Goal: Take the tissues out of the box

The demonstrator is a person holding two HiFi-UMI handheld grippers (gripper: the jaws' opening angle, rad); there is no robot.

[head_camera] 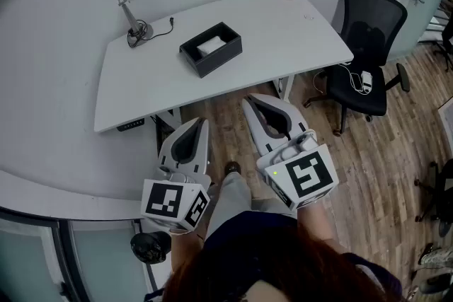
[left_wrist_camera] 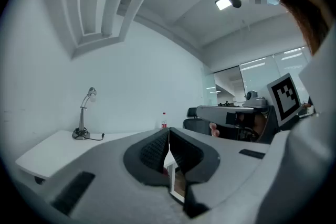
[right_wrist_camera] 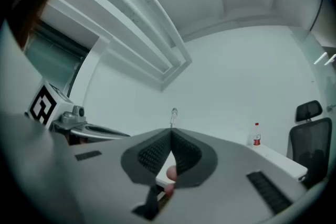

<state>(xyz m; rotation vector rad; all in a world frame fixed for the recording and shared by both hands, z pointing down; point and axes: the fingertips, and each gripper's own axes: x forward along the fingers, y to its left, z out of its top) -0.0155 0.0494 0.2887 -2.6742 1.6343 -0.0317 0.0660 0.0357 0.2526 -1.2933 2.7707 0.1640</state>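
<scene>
Not started: my left claw (head_camera: pixel 203 122) and right claw (head_camera: pixel 248 102) are closed, empty; tissues (head_camera: pixel 211 45) apparently lie in the black box (head_camera: pixel 212 61).

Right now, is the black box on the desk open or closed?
Open: the black box is uncovered on top, with white tissues showing inside it.

A black open-topped box (head_camera: pixel 210 48) sits near the middle of a white desk (head_camera: pixel 141 81), with white tissues (head_camera: pixel 211 45) lying inside.
</scene>
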